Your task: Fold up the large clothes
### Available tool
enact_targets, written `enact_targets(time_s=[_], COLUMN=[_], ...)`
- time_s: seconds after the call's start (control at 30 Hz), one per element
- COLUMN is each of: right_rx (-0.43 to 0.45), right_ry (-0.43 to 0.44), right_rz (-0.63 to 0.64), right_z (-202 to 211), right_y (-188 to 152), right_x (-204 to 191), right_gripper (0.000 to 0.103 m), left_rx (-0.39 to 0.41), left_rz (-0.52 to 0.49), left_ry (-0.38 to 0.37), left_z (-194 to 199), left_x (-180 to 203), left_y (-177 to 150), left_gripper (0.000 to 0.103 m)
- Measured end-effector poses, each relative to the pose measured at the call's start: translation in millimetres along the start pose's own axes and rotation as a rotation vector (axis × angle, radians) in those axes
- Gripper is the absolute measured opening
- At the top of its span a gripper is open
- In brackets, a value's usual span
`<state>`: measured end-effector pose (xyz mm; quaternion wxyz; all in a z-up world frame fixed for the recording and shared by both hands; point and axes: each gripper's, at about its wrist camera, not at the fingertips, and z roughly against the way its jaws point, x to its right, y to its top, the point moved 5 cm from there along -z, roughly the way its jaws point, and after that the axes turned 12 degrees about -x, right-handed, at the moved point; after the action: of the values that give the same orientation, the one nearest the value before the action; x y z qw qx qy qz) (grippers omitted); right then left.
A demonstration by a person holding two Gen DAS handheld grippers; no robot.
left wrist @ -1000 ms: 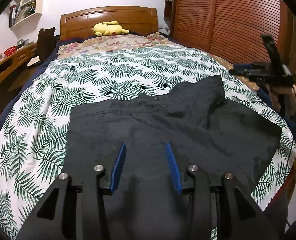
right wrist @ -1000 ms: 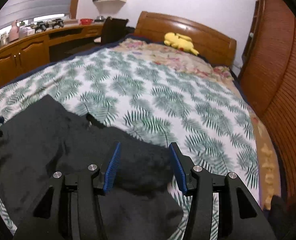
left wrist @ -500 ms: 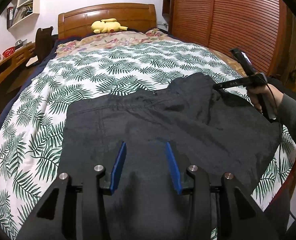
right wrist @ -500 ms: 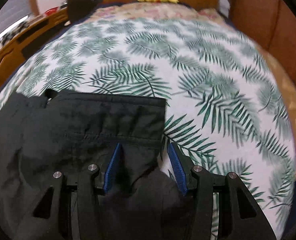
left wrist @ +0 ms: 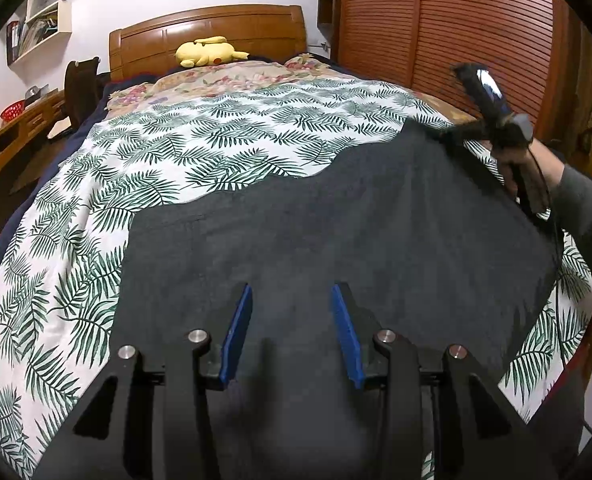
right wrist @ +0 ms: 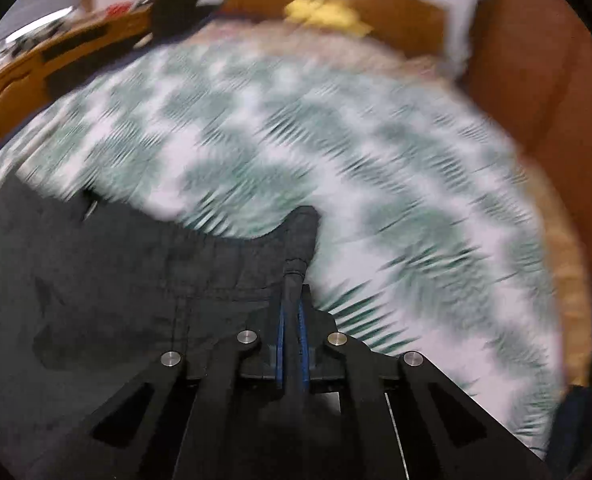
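A large black garment (left wrist: 336, 232) lies spread on the near half of the bed with the fern-print cover (left wrist: 216, 140). My left gripper (left wrist: 292, 300) is open and empty, hovering over the garment's near part. My right gripper (right wrist: 292, 308) is shut on a bunched far corner of the black garment (right wrist: 136, 280) and lifts it; the right wrist view is motion-blurred. In the left wrist view the right gripper (left wrist: 436, 132) holds that corner raised at the bed's right side.
A yellow plush toy (left wrist: 208, 52) lies by the wooden headboard (left wrist: 208, 28). A slatted wooden wardrobe (left wrist: 456, 32) stands right of the bed. A wooden desk (left wrist: 8, 128) with a chair stands left.
My right gripper closed on the garment's far right corner and pulled it up and outward, unfolding the flap that lay doubled over. The left gripper stayed open in place.
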<state>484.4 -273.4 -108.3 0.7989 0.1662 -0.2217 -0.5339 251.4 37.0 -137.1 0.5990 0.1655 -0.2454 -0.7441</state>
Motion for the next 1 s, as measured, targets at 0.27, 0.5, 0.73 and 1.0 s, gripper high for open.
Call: enact_targets(time_s=[0.27,0.5,0.73,1.0], right_rx=[-0.052,-0.043,-0.075,-0.127], right_ry=[-0.070,0.049,0.168,0.179], right_rz=[-0.047,0.045,0.130,0.116], right_z=[3.5,46.2,77.6,83.8], right_y=[-6.3,-61.3,-134.9,-199.1], right_x=[19.0,-12.7,-51.1,-50.4], right_gripper=[0.048,0.050,0.050,0.050], left_rx=[-0.001,-0.003,0.005,0.039], left_rz=[-0.004,-0.028,-0.050,-0.047], left_ry=[0.003,-0.006,-0.013,-0.020], left_z=[0.5,0.6,3.1,14.0], left_x=[4.4,14.6,30.6,58.4], left_y=[-0.1,-2.1,-2.8,-10.3], left_gripper=[0.040,0.040,0.040,0.040])
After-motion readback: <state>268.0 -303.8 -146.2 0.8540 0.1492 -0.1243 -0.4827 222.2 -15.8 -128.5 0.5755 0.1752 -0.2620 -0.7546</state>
